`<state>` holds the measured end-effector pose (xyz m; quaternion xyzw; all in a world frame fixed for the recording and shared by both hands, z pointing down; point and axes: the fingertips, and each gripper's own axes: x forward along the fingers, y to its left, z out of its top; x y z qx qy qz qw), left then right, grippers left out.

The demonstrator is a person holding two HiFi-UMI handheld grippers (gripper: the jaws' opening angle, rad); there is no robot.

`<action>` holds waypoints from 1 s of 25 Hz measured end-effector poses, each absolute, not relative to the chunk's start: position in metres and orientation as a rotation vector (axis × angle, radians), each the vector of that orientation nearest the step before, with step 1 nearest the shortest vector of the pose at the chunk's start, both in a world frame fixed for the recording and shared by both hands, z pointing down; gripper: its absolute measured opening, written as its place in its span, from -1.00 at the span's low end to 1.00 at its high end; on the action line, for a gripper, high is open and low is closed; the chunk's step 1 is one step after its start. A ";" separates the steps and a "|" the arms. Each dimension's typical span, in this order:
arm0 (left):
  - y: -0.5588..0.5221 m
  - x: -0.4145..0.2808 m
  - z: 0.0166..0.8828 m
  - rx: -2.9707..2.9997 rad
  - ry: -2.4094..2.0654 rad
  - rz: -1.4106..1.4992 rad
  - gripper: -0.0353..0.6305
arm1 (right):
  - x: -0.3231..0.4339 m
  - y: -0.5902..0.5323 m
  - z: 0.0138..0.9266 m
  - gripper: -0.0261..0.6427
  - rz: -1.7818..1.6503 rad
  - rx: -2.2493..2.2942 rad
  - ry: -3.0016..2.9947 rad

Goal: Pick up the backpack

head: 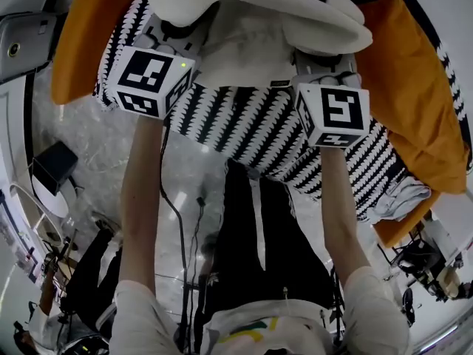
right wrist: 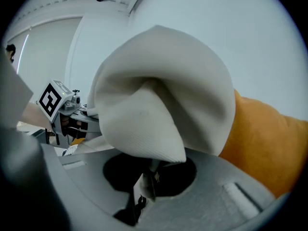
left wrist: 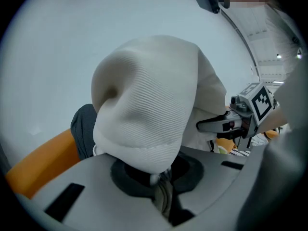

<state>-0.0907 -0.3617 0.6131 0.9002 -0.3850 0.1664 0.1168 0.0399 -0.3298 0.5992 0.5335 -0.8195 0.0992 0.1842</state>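
Lift step in hand. Your left hand-held gripper (left wrist: 162, 189) and right hand-held gripper (right wrist: 144, 184) each clench a fold of the cream backpack (head: 259, 21), which hangs above the striped blanket (head: 236, 124). Next, probably: raise evenly, both grips firm.

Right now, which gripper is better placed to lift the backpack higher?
Neither alone: the left gripper and right gripper both have fingers shut on the backpack, side by side.

Bright, even light (fisheye-warped edges)
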 end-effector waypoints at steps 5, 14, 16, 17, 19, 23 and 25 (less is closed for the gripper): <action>-0.348 -0.111 0.595 2.676 -1.123 0.467 -0.76 | 0.021 -0.323 0.582 -0.80 0.201 1.544 -2.310; -0.344 -0.130 0.519 2.658 -1.260 0.399 -0.76 | 0.006 -0.330 0.504 -0.80 0.089 1.506 -2.398; -0.345 -0.136 0.492 2.648 -1.297 0.360 -0.76 | 0.000 -0.332 0.475 -0.80 0.047 1.508 -2.411; -0.347 -0.140 0.478 2.650 -1.312 0.342 -0.76 | -0.004 -0.334 0.460 -0.80 0.023 1.511 -2.417; -0.349 -0.146 0.448 2.660 -1.336 0.320 -0.76 | -0.012 -0.336 0.430 -0.80 -0.005 1.525 -2.434; -0.343 -0.143 0.384 2.690 -1.376 0.300 -0.76 | -0.008 -0.331 0.367 -0.80 -0.050 1.567 -2.455; -0.346 -0.144 0.345 2.725 -1.411 0.278 -0.76 | -0.009 -0.333 0.330 -0.80 -0.097 1.584 -2.478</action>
